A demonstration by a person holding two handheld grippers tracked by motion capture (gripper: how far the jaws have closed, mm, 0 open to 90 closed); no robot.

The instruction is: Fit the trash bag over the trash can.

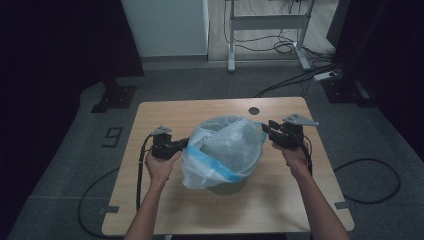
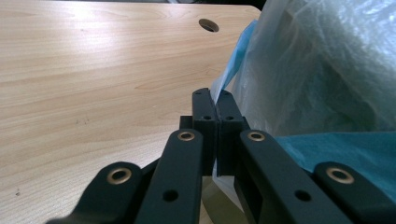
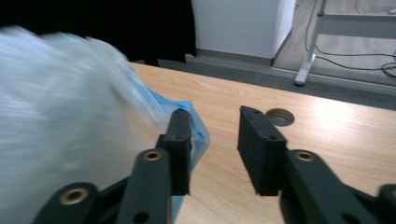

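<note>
Okay, one translucent plastic bag (image 1: 223,150) with a blue band (image 1: 215,166) sits over a bin (image 1: 227,187) near the middle of the wooden table (image 1: 165,210). The bag is puffed up and wide at its mouth, and the blue band runs along the lower front edge; only a dark bit of the bin shows under the bag on the side nearest the person.

Left gripper (image 1: 176,145) is against the bag's left edge, held in the left hand (image 1: 161,167). In the left gripper view, its two black jaws are pressed together with a thin fold of the bag (image 2: 327,70) pinched between them, and the blue band (image 2: 345,149) lies just to the right of the jaws. So the left is clamped on the bag's edge.

Right gripper (image 1: 274,133) is just beside the bag's right edge, held by the right hand (image 1: 295,156). In the right gripper view, its jaws stand apart with bare table (image 3: 336,130) between them. The left jaw there sits right by a blue flap of the bag (image 3: 56,107), whether touching I cannot tell; nothing is gripped. The bag looks blurred in this view.

The round cable hole (image 1: 254,110) in the table lies beyond the bag, on the far side, and shows ahead of the jaws in both gripper views (image 2: 208,24) (image 3: 279,116).
</note>
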